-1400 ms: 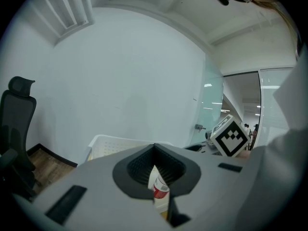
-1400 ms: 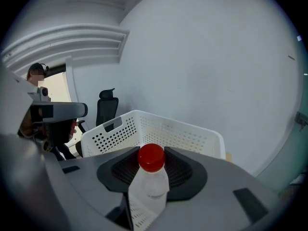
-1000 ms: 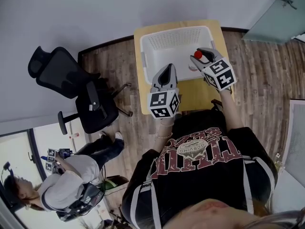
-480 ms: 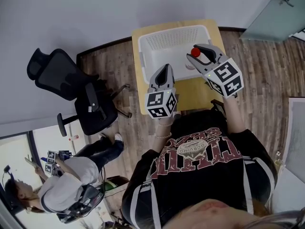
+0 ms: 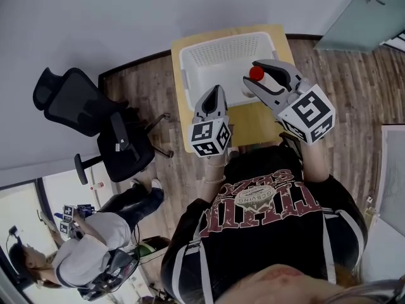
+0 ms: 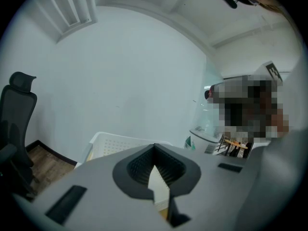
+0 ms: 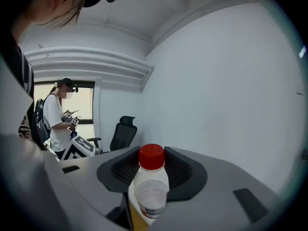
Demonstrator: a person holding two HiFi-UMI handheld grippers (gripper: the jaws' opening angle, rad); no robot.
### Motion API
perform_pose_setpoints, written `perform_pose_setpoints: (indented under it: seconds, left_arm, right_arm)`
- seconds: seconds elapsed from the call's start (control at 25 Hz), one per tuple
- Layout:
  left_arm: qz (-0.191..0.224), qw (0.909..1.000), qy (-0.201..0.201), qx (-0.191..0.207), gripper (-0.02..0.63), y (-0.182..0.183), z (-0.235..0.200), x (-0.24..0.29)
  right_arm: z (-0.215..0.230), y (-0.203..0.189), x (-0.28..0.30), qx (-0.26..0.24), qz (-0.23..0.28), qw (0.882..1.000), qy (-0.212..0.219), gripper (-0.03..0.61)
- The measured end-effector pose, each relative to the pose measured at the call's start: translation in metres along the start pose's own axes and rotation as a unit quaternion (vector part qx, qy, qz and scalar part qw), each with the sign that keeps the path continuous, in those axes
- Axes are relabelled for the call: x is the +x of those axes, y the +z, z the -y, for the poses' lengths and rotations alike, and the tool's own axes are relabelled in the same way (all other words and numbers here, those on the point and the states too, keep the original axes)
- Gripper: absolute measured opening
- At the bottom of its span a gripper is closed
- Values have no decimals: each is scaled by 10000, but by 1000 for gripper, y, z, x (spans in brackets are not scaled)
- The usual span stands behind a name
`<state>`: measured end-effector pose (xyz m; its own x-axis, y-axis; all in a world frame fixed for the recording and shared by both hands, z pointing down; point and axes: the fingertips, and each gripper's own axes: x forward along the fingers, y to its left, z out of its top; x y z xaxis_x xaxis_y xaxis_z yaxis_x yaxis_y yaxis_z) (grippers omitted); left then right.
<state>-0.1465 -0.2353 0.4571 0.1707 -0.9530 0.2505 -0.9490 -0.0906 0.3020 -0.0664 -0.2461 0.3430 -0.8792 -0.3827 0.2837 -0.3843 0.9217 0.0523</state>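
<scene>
R hand-held gripper (image 7: 152, 153) clamps red-cap bottle (image 7: 150, 186) — L hand-held gripper (image 6: 154, 148) closed, empty

This is an office room: a black swivel chair (image 5: 85, 116) stands at the left of the head view on a wood-plank floor (image 5: 354, 106), a glass door (image 5: 354, 11) fills the upper right corner, and a small pale wooden surface (image 5: 253, 120) stands against a plain white wall (image 5: 126, 11).
</scene>
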Motion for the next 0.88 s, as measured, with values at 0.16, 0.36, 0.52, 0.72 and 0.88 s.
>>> perform_pose_setpoints:
  seconds: [0.16,0.36,0.52,0.72,0.88]
  left_arm:
    - [-33,10000,-23,7,44,-1,0,2]
    - [-48,10000,-80,6,44,-4,1,2]
    - [-93,9999,-137,41,44,-3,0,4]
    - [-147,9997,-188,43,44,-4,-4,9]
    - [-196,9995,-239,61,44,-7,-3,9]
  right_arm:
    - [-11,14,-11,24,204,9996,178,167]
    - [-25,20,-20,-9,339,9988,359,167]
    - [-34,21,-21,-37,330,9984,448,167]
    - [-42,22,-23,15,344,9978,571,167]
    - [-50,19,-29,33,344,9976,596,167]
